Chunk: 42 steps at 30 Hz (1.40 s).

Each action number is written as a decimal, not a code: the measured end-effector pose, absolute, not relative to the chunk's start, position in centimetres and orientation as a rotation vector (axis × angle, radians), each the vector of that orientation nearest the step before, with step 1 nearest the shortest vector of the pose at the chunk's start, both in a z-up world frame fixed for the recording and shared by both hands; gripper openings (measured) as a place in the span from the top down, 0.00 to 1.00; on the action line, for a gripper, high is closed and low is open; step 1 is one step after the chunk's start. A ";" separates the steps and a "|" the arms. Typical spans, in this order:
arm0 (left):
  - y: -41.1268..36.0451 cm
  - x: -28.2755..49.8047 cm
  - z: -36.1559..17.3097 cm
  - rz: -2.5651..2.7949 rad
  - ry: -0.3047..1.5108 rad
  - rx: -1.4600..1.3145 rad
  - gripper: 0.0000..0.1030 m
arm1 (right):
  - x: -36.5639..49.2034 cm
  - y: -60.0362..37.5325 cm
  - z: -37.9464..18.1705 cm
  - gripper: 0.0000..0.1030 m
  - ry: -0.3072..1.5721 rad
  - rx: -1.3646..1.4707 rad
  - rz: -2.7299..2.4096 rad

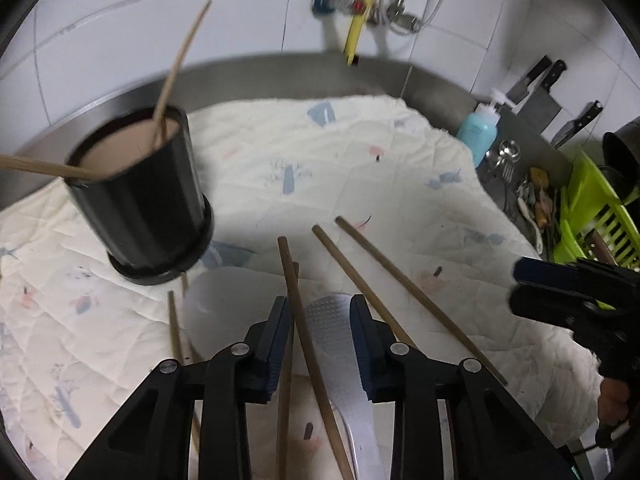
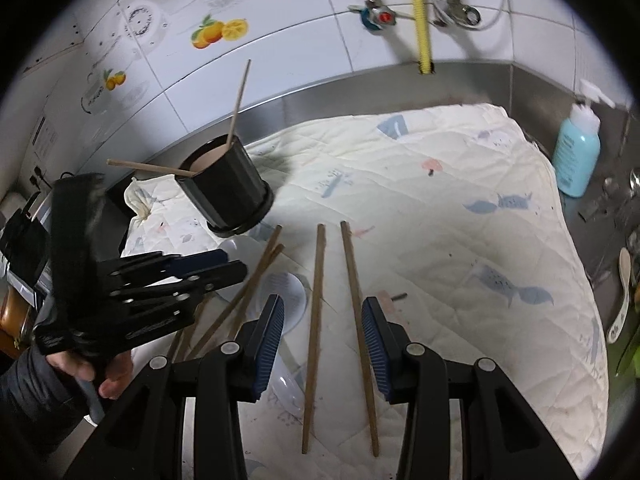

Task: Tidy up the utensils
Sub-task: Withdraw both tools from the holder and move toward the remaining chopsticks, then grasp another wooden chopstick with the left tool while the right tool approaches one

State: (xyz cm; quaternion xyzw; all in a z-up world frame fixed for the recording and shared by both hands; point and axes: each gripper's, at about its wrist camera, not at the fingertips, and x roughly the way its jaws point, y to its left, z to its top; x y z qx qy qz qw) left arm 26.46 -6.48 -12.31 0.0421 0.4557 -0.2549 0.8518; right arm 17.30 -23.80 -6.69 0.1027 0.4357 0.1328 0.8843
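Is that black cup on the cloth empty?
No: in the right wrist view the black cup already holds two chopsticks, one sticking up and one leaning out to the side.

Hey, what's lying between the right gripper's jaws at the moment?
Two chopsticks lie side by side on the quilt between the open jaws of the right gripper, neither gripped. The right wrist view shows this.
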 end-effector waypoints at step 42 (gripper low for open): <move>-7.8 31.2 -16.2 -0.466 1.061 0.052 0.91 | 18.6 -25.1 -9.0 0.57 0.935 0.277 0.270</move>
